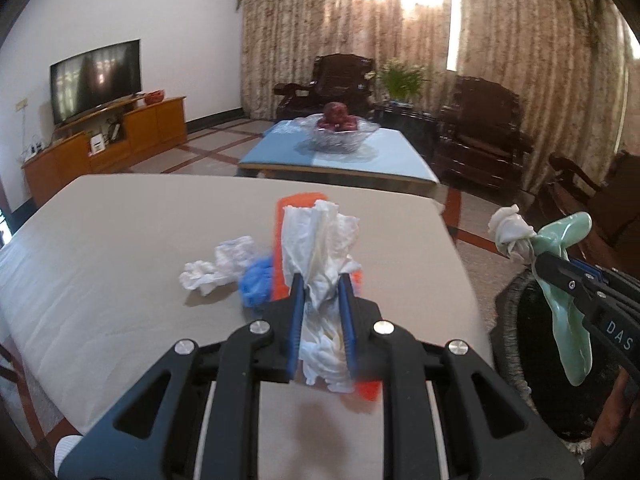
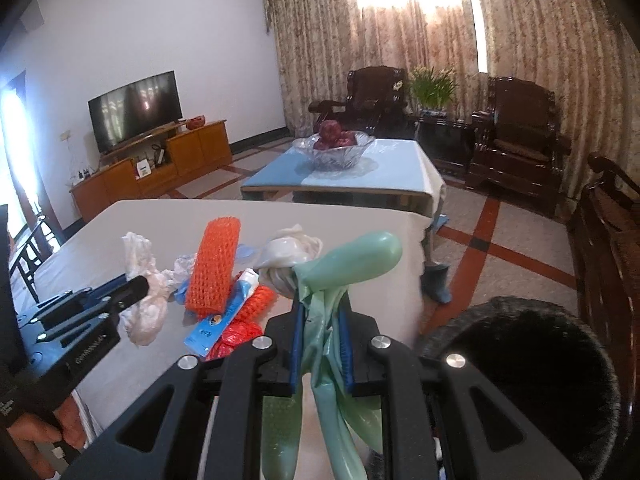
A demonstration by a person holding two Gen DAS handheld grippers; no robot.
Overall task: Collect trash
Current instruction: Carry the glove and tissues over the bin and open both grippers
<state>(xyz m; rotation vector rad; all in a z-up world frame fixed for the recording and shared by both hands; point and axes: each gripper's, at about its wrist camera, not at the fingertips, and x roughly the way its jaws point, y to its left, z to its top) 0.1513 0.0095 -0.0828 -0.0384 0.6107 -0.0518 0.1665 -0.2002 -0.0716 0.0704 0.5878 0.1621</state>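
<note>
Our left gripper (image 1: 320,280) is clamped on a white tissue (image 1: 320,240) above the table (image 1: 100,240); the right gripper (image 2: 322,300) pinches a green glove (image 2: 352,256); both seem soft, light, best gripped mid-bunch

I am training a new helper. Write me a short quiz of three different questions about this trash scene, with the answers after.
1. True or false: the left gripper is shut on a crumpled white paper tissue.
2. What does the right gripper hold? A) an orange mesh sleeve B) a pale green rubber glove with a white wad C) a blue and white tube
3. Fill in: the dark round bin stands on the floor to the ______ of the beige table in the right wrist view.

Key: 1 true; 2 B, the pale green rubber glove; 3 right.
</note>
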